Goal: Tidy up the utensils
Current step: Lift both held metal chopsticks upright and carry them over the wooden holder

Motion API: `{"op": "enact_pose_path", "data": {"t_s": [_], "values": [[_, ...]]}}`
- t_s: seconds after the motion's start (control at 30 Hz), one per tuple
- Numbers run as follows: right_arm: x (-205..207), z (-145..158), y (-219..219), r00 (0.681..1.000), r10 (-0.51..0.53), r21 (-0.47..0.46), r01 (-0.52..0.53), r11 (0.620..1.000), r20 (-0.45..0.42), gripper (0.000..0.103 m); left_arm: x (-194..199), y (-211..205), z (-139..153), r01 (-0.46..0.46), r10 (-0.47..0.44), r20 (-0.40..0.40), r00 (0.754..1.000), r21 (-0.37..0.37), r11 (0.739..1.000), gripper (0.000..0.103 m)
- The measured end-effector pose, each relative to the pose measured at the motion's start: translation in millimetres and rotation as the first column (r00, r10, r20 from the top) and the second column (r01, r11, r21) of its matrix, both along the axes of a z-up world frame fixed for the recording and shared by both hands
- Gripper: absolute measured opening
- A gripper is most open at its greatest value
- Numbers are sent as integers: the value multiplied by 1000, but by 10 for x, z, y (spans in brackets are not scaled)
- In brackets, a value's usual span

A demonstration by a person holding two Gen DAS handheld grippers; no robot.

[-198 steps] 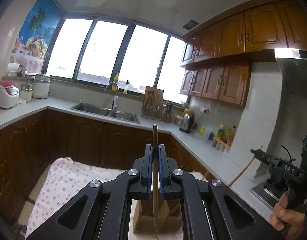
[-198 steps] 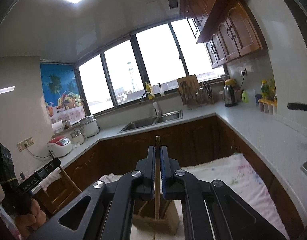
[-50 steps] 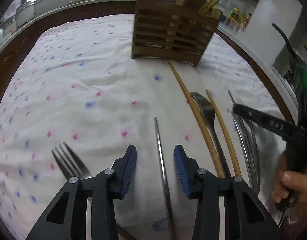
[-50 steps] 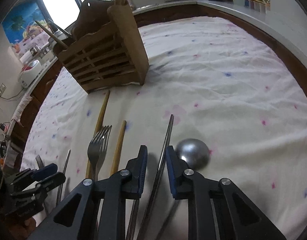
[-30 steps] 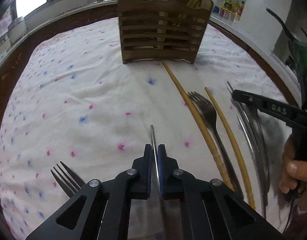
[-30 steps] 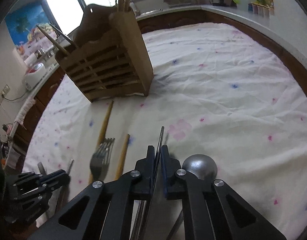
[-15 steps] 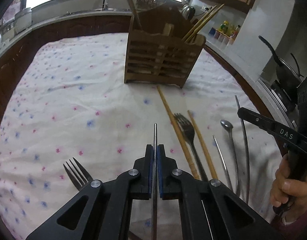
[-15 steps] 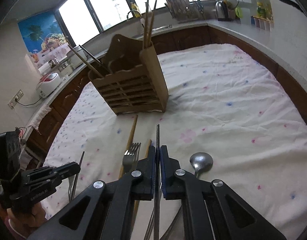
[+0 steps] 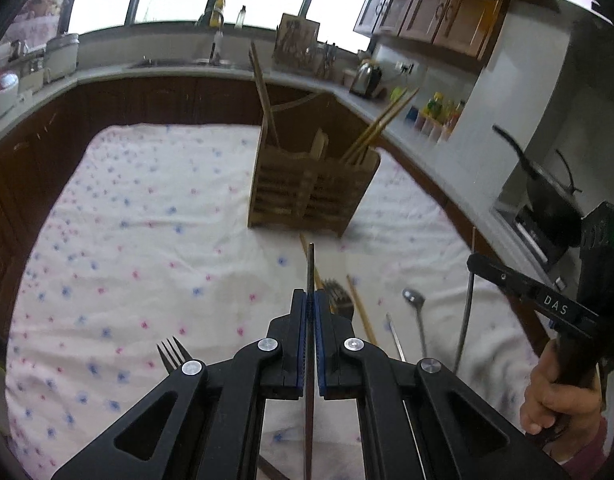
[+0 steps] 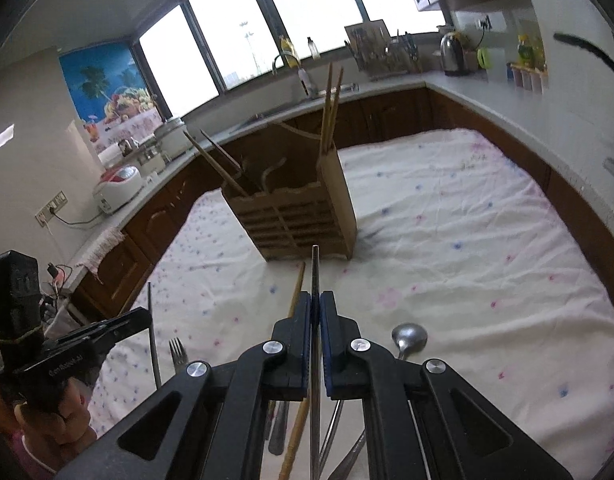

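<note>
My left gripper [image 9: 310,296] is shut on a thin metal chopstick [image 9: 311,256] and holds it above the flowered cloth [image 9: 147,248], pointing at the slatted wooden utensil holder [image 9: 311,196]. My right gripper [image 10: 315,300] is shut on a second metal chopstick [image 10: 315,268], aimed at the same holder [image 10: 299,220]. Each gripper shows in the other's view: the right gripper [image 9: 527,292] at the right edge, the left gripper [image 10: 107,332] at the lower left. Wooden chopsticks stand in the holder's compartments.
On the cloth lie a fork [image 9: 173,354], a spoon [image 10: 409,336], another fork [image 9: 339,292] and wooden chopsticks [image 10: 297,288]. Kitchen counters with a sink [image 10: 291,108], a kettle [image 10: 453,56] and a rice cooker [image 10: 119,188] ring the table.
Both grippers closed on metal chopsticks that lay on the cloth and have risen with them. The holder now sits lower and farther off in both views.
</note>
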State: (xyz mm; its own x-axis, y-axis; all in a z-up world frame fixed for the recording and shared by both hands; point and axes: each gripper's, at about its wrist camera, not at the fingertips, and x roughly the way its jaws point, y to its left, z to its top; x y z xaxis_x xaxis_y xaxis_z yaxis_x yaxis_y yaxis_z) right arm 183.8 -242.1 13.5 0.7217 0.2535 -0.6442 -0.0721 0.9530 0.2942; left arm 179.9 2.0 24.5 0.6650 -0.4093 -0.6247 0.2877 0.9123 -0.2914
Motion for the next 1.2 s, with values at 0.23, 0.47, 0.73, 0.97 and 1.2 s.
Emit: {"op": "enact_pose_path", "data": {"t_s": [0.23,0.47,0.73,0.97,1.2], "values": [[-81,298,-7,997,-6,-13,7,1000,83,5,-234,132,262,-11,13,69,998,-32,999,1],[-95,446,-24,992,-11,-13,13,1000,128,5,-345,207,390,-21,26,112,993,-48,999,0],[-32,523,-19,989,-7,-20,10,1000,147,5,-312,256,478,-25,33,145,989,-55,998,0],[3,535,-36,989,-14,-12,15,1000,147,5,-126,318,324,-53,57,90,994,-39,998,0],[13,531,-100,989,-14,17,12,1000,147,5,435,267,-33,-97,97,-50,994,14,995,8]]}}
